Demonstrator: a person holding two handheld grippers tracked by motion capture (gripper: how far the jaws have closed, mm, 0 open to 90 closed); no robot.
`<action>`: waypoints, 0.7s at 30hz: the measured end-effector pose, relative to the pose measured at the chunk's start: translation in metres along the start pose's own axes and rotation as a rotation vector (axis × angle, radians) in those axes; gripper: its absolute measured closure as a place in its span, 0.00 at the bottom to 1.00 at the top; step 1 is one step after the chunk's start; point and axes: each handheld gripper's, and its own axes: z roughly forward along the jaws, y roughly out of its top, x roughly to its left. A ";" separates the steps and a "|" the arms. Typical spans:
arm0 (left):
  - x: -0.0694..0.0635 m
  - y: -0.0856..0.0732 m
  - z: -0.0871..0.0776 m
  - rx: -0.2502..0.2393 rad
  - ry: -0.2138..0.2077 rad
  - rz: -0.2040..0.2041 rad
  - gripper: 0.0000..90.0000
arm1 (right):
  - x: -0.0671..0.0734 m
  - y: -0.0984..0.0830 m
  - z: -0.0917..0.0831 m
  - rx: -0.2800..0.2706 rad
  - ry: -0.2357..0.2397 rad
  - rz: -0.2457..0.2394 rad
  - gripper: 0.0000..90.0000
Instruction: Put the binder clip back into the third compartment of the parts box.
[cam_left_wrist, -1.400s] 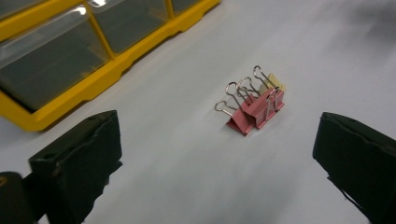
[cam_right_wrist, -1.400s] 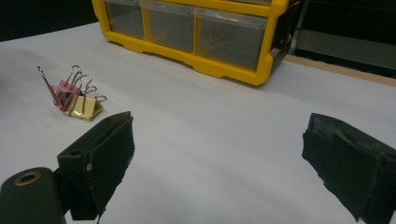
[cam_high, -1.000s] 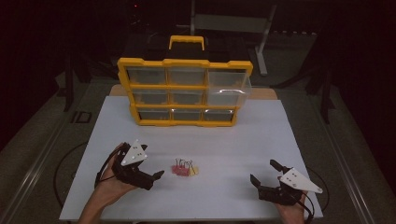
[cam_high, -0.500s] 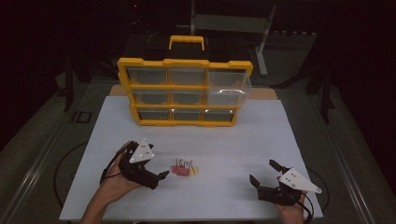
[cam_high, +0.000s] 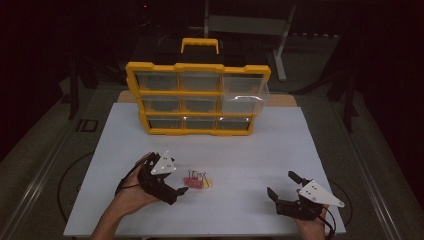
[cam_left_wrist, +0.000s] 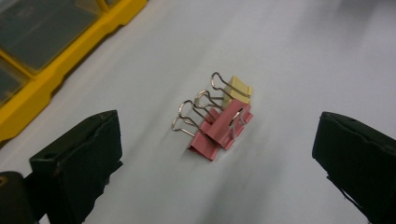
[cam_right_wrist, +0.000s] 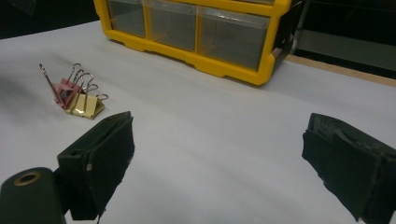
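In the high view the binder clips (cam_high: 198, 179) near the front edge of the white board (cam_high: 240, 150) are too small to count, and the contents of the yellow organizer (cam_high: 197, 97) stay unclear behind its cloudy drawers. The left gripper view cuts the organizer (cam_left_wrist: 51, 51) off at its top-left corner.

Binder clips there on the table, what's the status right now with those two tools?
Left tool open, right beside the binder clips, not touching. Right tool open, off to the side, holding nothing. Path clear; yellow drawer organiser far back.
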 end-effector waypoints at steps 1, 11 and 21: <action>0.000 0.000 0.001 0.001 -0.001 0.001 0.03 | 0.000 0.000 0.000 0.000 0.000 0.000 0.10; 0.001 0.001 0.012 0.028 -0.045 0.023 0.12 | 0.000 0.000 0.000 0.001 0.001 -0.002 0.10; 0.002 0.001 0.026 0.056 -0.062 0.025 0.32 | 0.000 0.000 0.001 0.000 0.006 -0.005 0.10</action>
